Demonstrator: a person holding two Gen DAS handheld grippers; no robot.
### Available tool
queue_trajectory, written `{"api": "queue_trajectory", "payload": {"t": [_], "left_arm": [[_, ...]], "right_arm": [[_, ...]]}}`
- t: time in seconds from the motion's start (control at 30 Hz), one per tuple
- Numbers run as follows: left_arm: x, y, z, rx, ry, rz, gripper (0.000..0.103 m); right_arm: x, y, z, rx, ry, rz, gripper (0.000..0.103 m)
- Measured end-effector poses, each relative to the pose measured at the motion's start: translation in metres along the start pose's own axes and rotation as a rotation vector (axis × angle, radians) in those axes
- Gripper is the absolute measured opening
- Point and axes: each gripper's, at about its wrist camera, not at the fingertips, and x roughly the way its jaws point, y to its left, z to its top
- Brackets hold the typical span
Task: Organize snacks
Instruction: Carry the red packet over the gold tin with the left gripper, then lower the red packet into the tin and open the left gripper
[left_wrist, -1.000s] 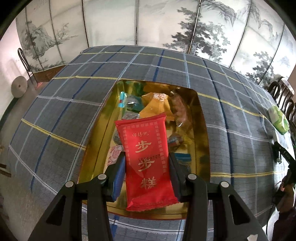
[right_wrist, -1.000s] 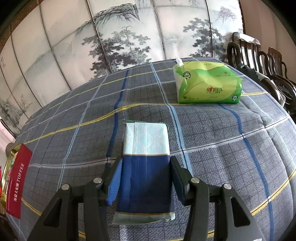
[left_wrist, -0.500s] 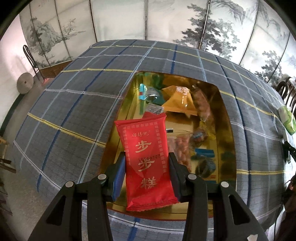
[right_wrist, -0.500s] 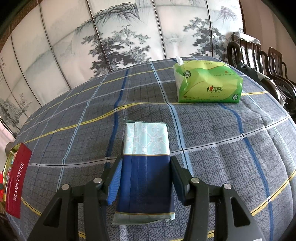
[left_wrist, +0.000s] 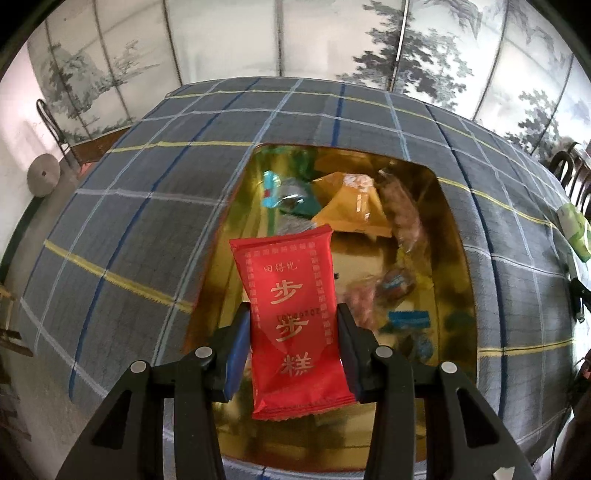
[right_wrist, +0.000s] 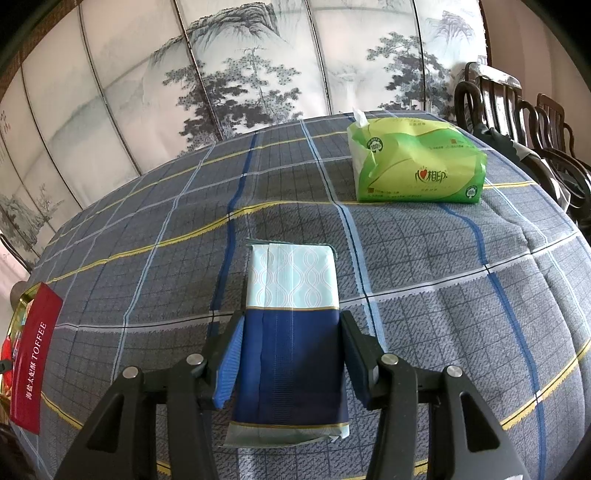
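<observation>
My left gripper (left_wrist: 293, 325) is shut on a red snack packet (left_wrist: 293, 317) with gold characters, held above the near left part of a gold tin (left_wrist: 458, 258). The tin holds several wrapped sweets, among them an orange packet (left_wrist: 351, 206) and a teal one (left_wrist: 295, 199). My right gripper (right_wrist: 291, 332) is shut on a navy and pale blue packet (right_wrist: 291, 325), held just above the plaid tablecloth (right_wrist: 424, 266). At the left edge of the right wrist view stands the tin's red toffee lid (right_wrist: 33, 365).
A green tissue pack (right_wrist: 415, 162) lies on the table's far right. Dark wooden chairs (right_wrist: 524, 122) stand beyond it. A painted folding screen (right_wrist: 240, 66) runs behind the table. The table's left edge drops to the floor (left_wrist: 26, 229).
My left gripper with the red packet has shifted left and slightly down over the tin, so the tin's contents now lie more to the right. The right gripper and its packet have kept still.
</observation>
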Motion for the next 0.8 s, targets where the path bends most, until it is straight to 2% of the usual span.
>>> {"api": "queue_trajectory", "payload": {"t": [0.33,0.37,0.43,0.53,0.67,0.8], "left_arm": [[0.005,-0.016,0.019,0.016,-0.026,-0.044,0.038],[0.003,-0.015,0.019,0.010,-0.032,-0.054,0.040],[-0.002,-0.014,0.018,0.015,-0.050,-0.080,0.054],[-0.014,-0.015,0.014,0.032,-0.096,-0.066,0.072],[-0.030,-0.016,0.005,0.053,-0.149,-0.034,0.073],[-0.038,-0.021,-0.005,0.079,-0.164,0.020,0.073]], "right_arm": [[0.001,-0.001,-0.002,-0.004,0.006,-0.002,0.051],[0.001,-0.001,-0.003,-0.004,0.007,-0.001,0.051],[0.002,-0.001,-0.003,-0.004,0.010,-0.002,0.051],[0.002,0.000,-0.002,-0.008,0.015,-0.004,0.051],[0.000,0.000,-0.002,-0.012,0.009,-0.001,0.051],[0.000,0.003,-0.001,-0.026,0.011,0.005,0.051]]}}
